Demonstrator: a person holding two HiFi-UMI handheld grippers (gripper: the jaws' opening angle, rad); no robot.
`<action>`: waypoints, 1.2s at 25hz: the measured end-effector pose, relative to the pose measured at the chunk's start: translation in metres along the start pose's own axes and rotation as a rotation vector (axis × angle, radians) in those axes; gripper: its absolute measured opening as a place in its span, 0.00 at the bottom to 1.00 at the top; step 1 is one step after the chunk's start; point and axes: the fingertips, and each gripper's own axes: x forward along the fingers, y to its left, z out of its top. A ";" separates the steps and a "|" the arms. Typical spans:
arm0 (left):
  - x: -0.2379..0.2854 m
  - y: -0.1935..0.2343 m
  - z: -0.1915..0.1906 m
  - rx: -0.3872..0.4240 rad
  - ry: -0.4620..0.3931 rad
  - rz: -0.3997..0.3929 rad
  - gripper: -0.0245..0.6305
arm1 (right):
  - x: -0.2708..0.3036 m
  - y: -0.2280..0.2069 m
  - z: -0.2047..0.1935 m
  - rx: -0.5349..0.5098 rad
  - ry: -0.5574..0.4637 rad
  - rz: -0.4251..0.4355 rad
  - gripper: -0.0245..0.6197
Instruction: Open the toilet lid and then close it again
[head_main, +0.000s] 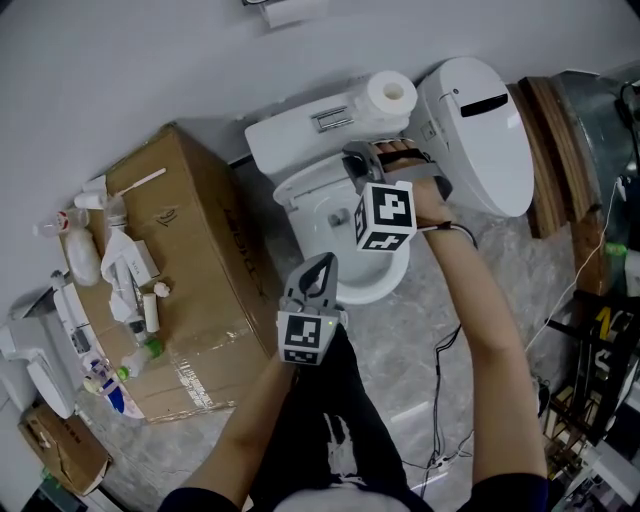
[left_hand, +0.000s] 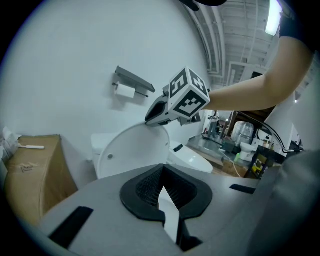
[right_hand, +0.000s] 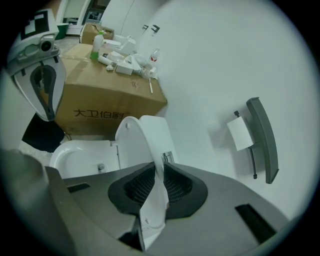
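Observation:
The white toilet lid (right_hand: 145, 142) stands raised, almost upright, over the seat and bowl (head_main: 325, 225). My right gripper (right_hand: 155, 185) is shut on the lid's top edge, which runs between its ribbed pads. In the left gripper view the same right gripper (left_hand: 152, 116) sits on the rim of the lid (left_hand: 132, 150). In the head view my right gripper (head_main: 365, 162) is in front of the tank (head_main: 295, 135). My left gripper (head_main: 320, 263) hangs shut and empty at the bowl's near edge, apart from the lid, and shows as left gripper (left_hand: 162, 192) in its own view.
A cardboard box (head_main: 190, 240) with bottles and small items stands left of the toilet. A paper roll (head_main: 390, 95) lies on the tank. A second white toilet (head_main: 480, 130) stands at the right. A paper holder (right_hand: 260, 135) hangs on the wall. Cables (head_main: 440, 400) run over the floor.

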 end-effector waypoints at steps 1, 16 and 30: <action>0.000 -0.001 0.000 -0.001 0.001 -0.002 0.05 | -0.002 0.003 -0.001 0.001 -0.004 -0.001 0.11; -0.006 0.024 -0.003 0.152 0.039 0.139 0.23 | -0.034 0.044 -0.004 0.024 -0.082 -0.025 0.11; 0.014 0.044 -0.007 0.558 0.150 0.219 0.26 | -0.057 0.084 -0.010 -0.016 -0.088 -0.050 0.11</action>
